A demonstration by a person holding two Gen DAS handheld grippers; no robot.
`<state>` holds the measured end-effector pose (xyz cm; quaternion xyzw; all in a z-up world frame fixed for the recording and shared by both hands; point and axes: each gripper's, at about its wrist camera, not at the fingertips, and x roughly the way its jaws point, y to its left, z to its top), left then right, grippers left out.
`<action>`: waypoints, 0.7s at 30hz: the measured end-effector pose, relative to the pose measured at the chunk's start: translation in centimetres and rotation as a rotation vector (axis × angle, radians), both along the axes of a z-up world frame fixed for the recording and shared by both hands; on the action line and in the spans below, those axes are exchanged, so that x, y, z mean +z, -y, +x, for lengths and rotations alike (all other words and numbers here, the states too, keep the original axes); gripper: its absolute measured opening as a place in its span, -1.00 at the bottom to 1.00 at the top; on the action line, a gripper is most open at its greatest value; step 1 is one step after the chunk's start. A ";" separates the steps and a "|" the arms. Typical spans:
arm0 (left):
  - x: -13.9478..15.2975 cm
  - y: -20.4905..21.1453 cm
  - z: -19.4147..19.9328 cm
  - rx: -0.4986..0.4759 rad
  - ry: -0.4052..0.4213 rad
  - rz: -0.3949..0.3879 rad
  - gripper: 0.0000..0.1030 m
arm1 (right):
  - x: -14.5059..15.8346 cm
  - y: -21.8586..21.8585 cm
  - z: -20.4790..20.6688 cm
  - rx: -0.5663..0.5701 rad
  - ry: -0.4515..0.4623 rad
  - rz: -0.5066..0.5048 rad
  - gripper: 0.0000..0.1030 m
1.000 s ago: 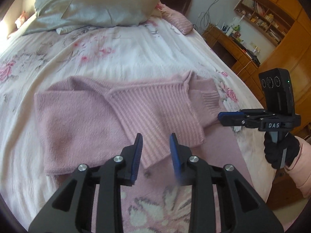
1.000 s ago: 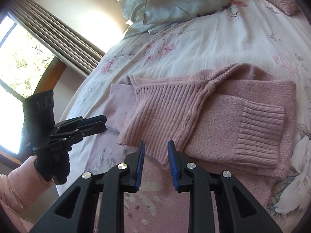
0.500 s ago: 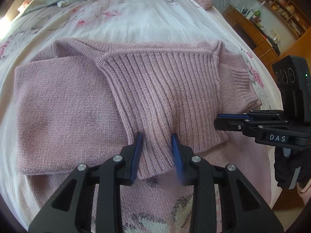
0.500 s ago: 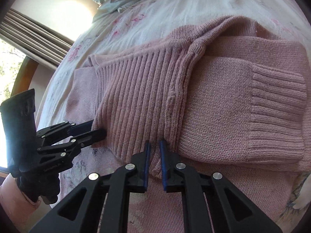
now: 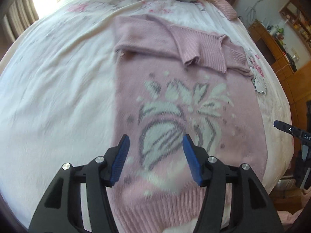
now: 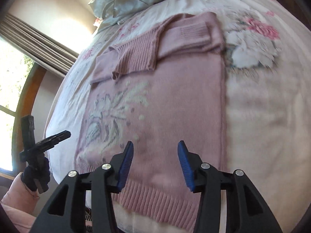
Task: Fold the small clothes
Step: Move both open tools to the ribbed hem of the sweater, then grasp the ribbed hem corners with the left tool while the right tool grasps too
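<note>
I have the pink sweater point(image 5: 194, 136) lying flat on the floral bedspread point(image 5: 58, 97), its 2 sleeves already crossed over the chest at the far end and the ribbed hem point(image 6: 155, 198) nearest me at the bed's edge. I judge it soft, limp and fairly light: a thick knit that will sag and stretch between 2 grip points rather than hold a line, though the fuzzy surface should give the pads plenty of bite. It will not slip, but it may drag the folded sleeves out of place if I lift too quickly.

The place to take hold, as I read it, is the hem, 1 corner per gripper, pinching through both layers so front and back travel together towards the collar.

My left gripper point(image 5: 155, 153) hangs above the white flower motif point(image 5: 175, 116), its blue pads spread wide with nothing between them and no contact with the knit that I can see. My right gripper point(image 6: 155, 161) hovers over the plain lower body just above the hem, equally wide apart and empty. Both views are motion-blurred, so I cannot judge height above the fabric.
</note>
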<state>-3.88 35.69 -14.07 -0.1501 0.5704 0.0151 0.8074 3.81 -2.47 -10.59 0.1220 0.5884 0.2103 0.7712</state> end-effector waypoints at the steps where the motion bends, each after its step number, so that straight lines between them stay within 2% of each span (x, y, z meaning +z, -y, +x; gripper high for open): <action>1: -0.3 -0.6 -1.4 0.024 -0.023 0.005 0.10 | -0.2 0.8 -1.4 -0.022 -0.011 -0.018 -0.05; 3: -0.9 -1.7 -4.1 0.069 -0.064 -0.016 0.10 | -0.9 2.5 -3.7 -0.068 -0.066 0.005 -0.02; 6: -1.7 -2.7 -6.7 0.094 -0.099 -0.021 0.13 | -1.4 4.4 -6.0 -0.103 -0.080 -0.006 -0.01; 9: -2.7 -2.6 -8.2 0.100 -0.126 -0.066 0.13 | -2.4 5.9 -7.1 -0.132 -0.110 -0.015 0.04; 14: -4.3 -1.9 -9.1 0.077 -0.164 -0.078 0.16 | -5.3 7.2 -8.2 -0.152 -0.166 -0.038 0.04; 21: -6.1 -0.9 -8.7 0.045 -0.209 -0.089 0.23 | -8.3 6.4 -9.4 -0.135 -0.229 -0.029 0.06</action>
